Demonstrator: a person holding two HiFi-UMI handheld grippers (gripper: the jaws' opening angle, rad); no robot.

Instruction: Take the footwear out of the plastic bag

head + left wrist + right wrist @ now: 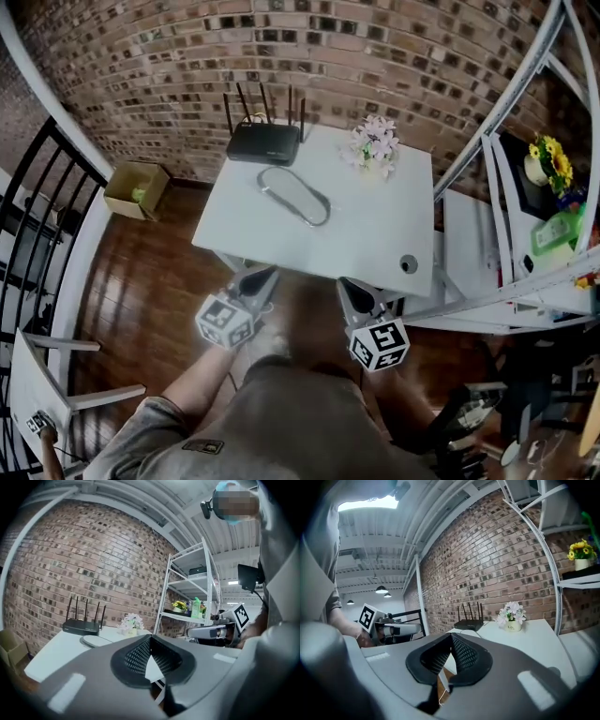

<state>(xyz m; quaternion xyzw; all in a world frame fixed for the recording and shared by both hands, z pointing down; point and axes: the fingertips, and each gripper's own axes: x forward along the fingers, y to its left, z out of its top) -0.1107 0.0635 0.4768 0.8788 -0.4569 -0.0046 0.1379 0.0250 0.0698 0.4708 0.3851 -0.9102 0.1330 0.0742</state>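
Note:
The footwear (293,194) is a flat grey oval inside a clear plastic bag, lying on the white table (375,234) in front of the black router (264,142). In the left gripper view the footwear (96,641) shows low beside the router. My left gripper (266,275) and right gripper (346,282) hang side by side just short of the table's near edge, both shut and empty, well short of the bag. The left gripper's (150,638) jaws meet at the tips, and so do the right gripper's (451,637).
A pot of pale flowers (374,146) stands at the table's far right and a small round grey object (408,263) near its front right corner. A white shelf unit (525,216) stands to the right, a cardboard box (136,187) and black railing (37,216) to the left.

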